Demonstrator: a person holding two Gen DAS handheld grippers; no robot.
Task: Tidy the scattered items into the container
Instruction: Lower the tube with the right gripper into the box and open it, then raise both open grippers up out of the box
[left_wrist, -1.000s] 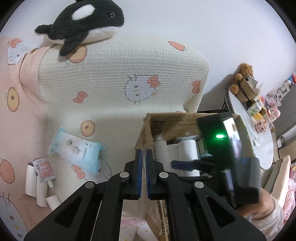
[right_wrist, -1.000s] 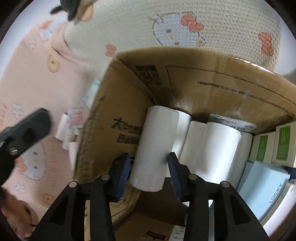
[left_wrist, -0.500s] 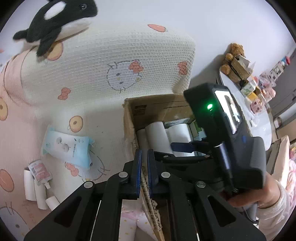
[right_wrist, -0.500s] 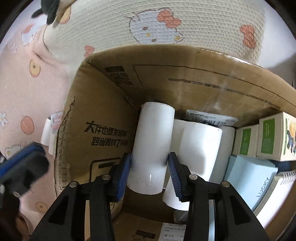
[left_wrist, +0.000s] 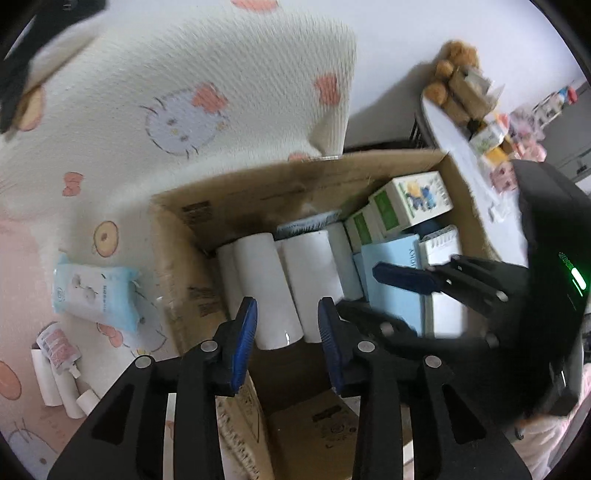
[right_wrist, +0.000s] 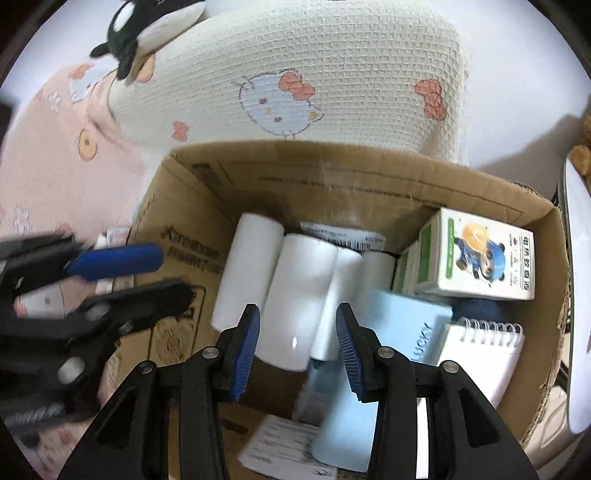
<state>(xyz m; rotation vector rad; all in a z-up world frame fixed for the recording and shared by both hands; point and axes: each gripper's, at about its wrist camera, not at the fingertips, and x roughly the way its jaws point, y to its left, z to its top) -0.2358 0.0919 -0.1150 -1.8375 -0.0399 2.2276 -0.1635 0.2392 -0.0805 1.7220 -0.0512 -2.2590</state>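
Ok, status: both claws hung over the open cardboard box (left_wrist: 173, 236), pointing steeply down.

Left claw (left_wrist: 288, 314): jaws were opening, pads clear of everything. A white paper roll (left_wrist: 264, 288) showed in the gap, but it lay down in the box, not gripped. The right wrist view agreed, with nothing between the left fingers, which sat over the box's left wall.

Right claw (right_wrist: 295, 325): released, jaws partly apart. Rolls lay below the gap and the pads didn't press on any. From the left wrist view its fingers were empty too, with the light blue notebook (right_wrist: 406, 325) behind them.

Box contents: several white rolls side by side on the left. Green-and-white cartons (right_wrist: 484, 258) sat at the far right corner, with the notebook and a spiral notepad (right_wrist: 480, 354) in front of them.

Outside the box, on the Hello Kitty bed cover (left_wrist: 110, 206) to its left: a wet-wipes pack (left_wrist: 92, 291), a squeeze pouch (left_wrist: 55, 343) and a few loose rolls (left_wrist: 48, 380), the pouch lying across them.

An orca plush (right_wrist: 147, 26) sat on the blanket hump behind the box. A round white desk (left_wrist: 461, 136) with clutter stood off to the right.
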